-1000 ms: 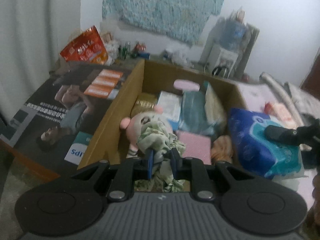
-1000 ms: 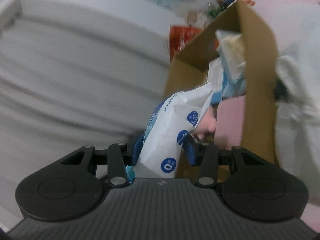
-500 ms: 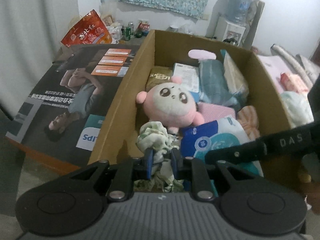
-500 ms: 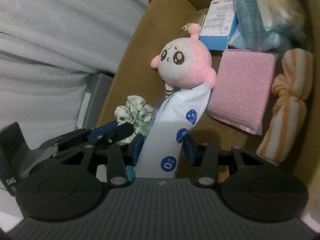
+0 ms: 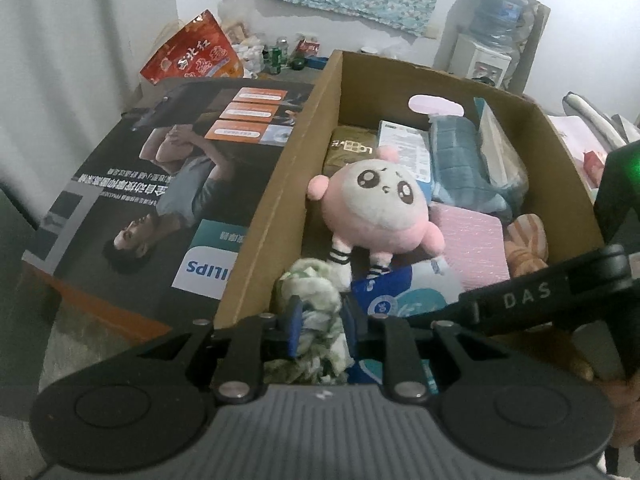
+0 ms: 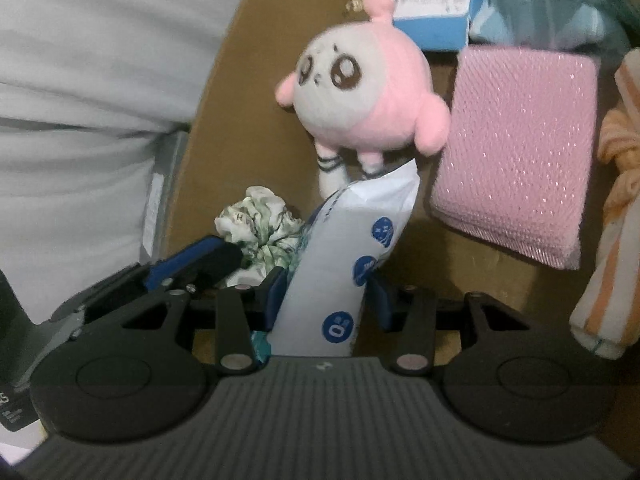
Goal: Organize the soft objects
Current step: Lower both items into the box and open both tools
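Both grippers have come lower into the cardboard box [image 5: 276,200] since half a second ago; the pink plush [image 5: 376,208] now sits further from the near wall, its whole body and striped legs showing.

Left gripper [image 5: 318,316]: blue pads pinch a crumpled green-and-white cloth [image 5: 316,292]. Cloth bunches above and below the pads, at the near left corner of the box, just beside the left wall. In the right wrist view the same cloth [image 6: 258,226] sits just left of the pack, the left gripper's blue finger against its lower left.

Right gripper [image 6: 326,292]: fingers closed on a white tissue pack with blue dots [image 6: 352,256]. Pack stands nearly upright, its top corner touching the plush's [image 6: 360,96] feet. In the left wrist view the pack [image 5: 404,296] lies just right of the cloth, below the plush.

Box contents around them: pink sponge-like pad [image 6: 516,152] right of the plush; orange-and-white striped knotted towel [image 6: 612,216] at the far right; blue folded towel [image 5: 460,164] and a white-and-blue carton [image 5: 404,152] toward the far wall.

Outside: printed Philips carton [image 5: 172,184] flat against the box's left side; red snack bag [image 5: 196,56] behind it; water dispenser [image 5: 492,36] by the back wall.
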Tool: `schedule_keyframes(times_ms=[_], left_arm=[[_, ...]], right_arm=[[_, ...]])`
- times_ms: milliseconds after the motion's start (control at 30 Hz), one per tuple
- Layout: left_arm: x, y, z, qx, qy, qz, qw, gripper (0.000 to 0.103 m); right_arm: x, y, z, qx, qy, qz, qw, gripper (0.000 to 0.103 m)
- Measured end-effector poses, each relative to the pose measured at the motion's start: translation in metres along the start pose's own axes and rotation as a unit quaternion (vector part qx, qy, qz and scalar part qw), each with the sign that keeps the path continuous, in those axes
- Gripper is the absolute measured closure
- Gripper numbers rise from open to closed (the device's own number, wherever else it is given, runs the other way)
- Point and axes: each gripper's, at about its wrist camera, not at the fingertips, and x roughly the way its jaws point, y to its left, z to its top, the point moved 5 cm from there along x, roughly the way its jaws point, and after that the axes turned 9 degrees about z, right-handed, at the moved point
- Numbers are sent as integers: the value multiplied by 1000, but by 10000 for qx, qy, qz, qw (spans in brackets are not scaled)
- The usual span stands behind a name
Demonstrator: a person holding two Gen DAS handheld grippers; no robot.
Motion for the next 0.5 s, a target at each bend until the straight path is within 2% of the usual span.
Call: schedule_keyframes(times_ms=[133,167,367,500], left_arm=[[-1,1,-2,-43,-6,-27,10000,76],[-1,1,-2,-38,-22,-37,10000,72],[-9,-4,-3,-76,-126,-115,9998,63],[-21,-5,-2,-101,-339,-101,9993,58]], right_arm=[[-6,0,-2,110,74,-73,9999,39],[-8,0,-1,114,43,-64,9999,36],[-34,6,-1,24,-272,7,9996,33],[-63,16,-2,-252,-702,94,9972,33]])
